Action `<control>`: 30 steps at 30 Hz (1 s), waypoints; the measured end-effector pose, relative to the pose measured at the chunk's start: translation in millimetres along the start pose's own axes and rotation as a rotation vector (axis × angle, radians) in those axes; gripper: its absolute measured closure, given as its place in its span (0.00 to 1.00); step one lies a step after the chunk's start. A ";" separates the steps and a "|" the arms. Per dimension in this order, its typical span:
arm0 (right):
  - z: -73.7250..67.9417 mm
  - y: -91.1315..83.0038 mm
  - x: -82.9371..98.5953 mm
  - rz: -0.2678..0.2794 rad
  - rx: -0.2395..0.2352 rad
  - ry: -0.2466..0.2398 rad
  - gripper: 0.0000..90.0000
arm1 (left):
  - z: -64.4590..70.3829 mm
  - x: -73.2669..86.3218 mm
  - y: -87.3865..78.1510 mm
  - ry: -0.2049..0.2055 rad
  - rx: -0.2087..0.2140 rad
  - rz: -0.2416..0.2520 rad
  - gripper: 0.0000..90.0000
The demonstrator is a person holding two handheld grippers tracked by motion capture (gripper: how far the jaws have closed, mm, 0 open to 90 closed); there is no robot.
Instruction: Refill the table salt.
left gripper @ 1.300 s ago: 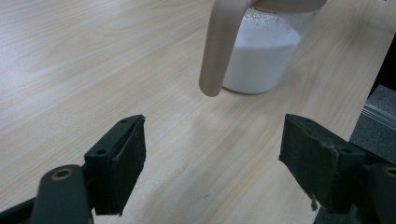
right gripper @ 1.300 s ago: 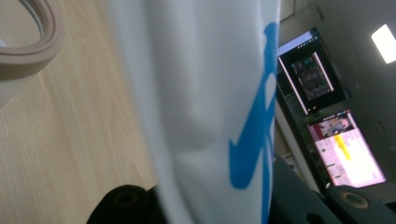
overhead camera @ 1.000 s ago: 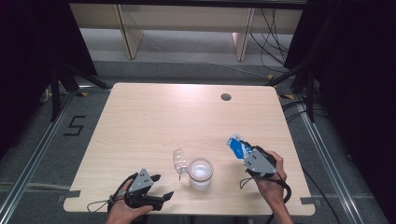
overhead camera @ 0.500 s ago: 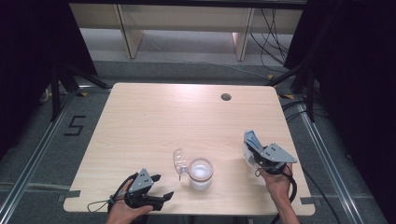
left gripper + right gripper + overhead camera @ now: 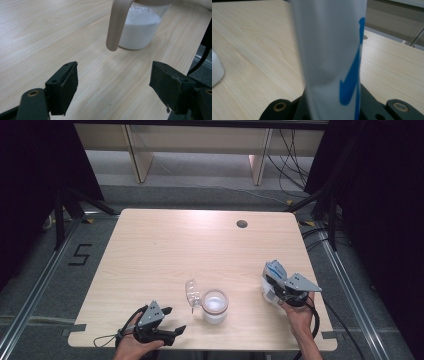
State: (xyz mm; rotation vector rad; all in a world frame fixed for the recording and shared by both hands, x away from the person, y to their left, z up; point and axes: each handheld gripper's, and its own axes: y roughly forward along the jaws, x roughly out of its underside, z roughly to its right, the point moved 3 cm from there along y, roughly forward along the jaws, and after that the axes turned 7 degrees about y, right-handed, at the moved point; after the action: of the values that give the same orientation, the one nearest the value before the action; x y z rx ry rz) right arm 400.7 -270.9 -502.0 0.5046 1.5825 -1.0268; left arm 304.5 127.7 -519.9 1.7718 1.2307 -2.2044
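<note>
Right tongs (image 5: 274,282) pinching white-blue pouch (image 5: 332,57), left tongs (image 5: 112,87) spread before jug (image 5: 140,27): slack grip risks spilling.

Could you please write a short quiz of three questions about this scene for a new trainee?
1. True or false: the left hand-held gripper stands open.
2. What does the right hand-held gripper hold? A) white and blue pouch B) spoon C) cable
3. What fills the jug on the table?

Key:
1. True; its jaws are apart with nothing between them.
2. A; the jaws are closed on it.
3. A white powder, about half full.
</note>
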 end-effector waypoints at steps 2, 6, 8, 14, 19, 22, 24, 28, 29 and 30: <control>1.4 -0.3 0.8 -0.013 0.012 -0.016 0.98 | 0.0 0.0 -0.1 0.000 0.000 -0.001 0.24; 3.6 0.0 3.0 -0.007 0.005 -0.005 0.98 | 0.0 0.0 -0.5 0.002 -0.002 -0.002 0.24; 3.7 -0.4 3.1 -0.007 0.010 0.006 0.96 | 0.6 -0.1 0.0 -0.004 0.002 0.009 0.24; 0.4 -2.7 4.9 -0.022 0.005 0.057 0.88 | 0.2 -0.2 -0.2 0.005 -0.001 0.008 0.24; -1.3 -4.4 4.3 -0.032 0.014 0.041 0.77 | 0.6 -0.1 0.0 -0.004 0.002 0.009 0.24; -0.6 -5.2 4.3 -0.028 0.024 0.055 0.70 | 0.5 -0.1 -0.2 -0.002 0.001 0.009 0.24; -0.4 -7.0 3.5 -0.022 0.037 0.047 0.65 | 0.5 -0.1 -0.2 -0.003 0.001 0.009 0.24; -1.5 -11.4 3.2 -0.026 0.067 0.056 0.56 | 0.2 -0.3 -0.8 0.002 -0.005 0.008 0.24; -1.6 -12.2 2.9 -0.028 0.061 0.054 0.55 | 0.9 -0.5 -0.5 -0.005 -0.005 0.013 0.24; -2.5 -13.0 2.7 -0.025 0.061 0.069 0.53 | 0.7 -0.4 -0.2 -0.005 0.002 0.015 0.24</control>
State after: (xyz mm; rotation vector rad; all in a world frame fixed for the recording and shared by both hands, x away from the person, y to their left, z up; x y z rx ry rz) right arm 388.5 -276.2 -500.0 0.5685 1.6261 -1.0889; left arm 304.0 127.3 -519.4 1.7689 1.2108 -2.2010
